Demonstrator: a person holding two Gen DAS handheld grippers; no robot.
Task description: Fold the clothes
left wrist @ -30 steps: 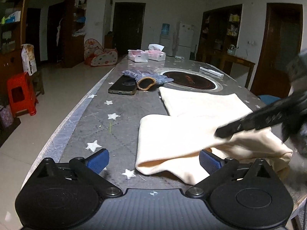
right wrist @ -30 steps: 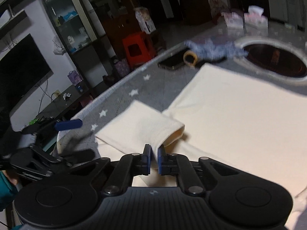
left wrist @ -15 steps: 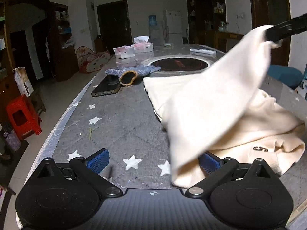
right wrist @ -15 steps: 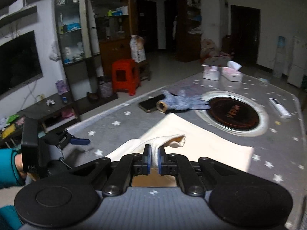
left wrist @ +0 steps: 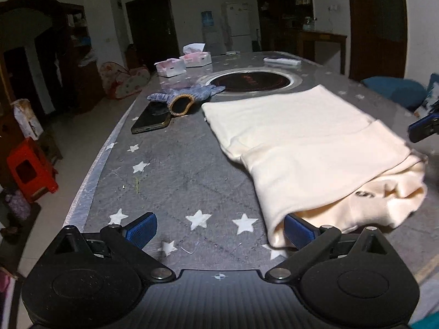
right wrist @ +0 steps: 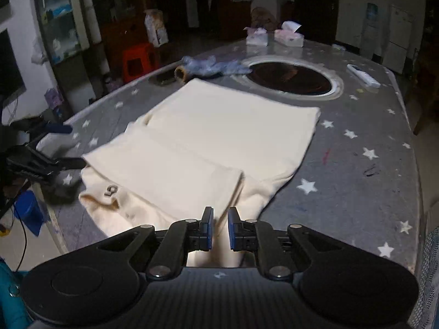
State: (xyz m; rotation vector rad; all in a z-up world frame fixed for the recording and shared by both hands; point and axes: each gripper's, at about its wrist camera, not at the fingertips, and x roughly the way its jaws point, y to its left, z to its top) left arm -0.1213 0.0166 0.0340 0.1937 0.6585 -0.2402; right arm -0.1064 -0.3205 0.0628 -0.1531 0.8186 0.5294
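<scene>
With the cream garment lying sleeve-folded on the star-print table, my left gripper spread wide and my right gripper slightly parted over its near edge, I judged a pad could snag and undo the fold.

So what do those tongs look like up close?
Both look the same. The left tongs and right tongs have black linkage arms with silver bolts, two round black discs at the back, and a ribbed dark plate with a small crosshair mark. The fingertip pads are bright blue and ribbed. A teal sleeve shows at the bottom-left edge.
</scene>
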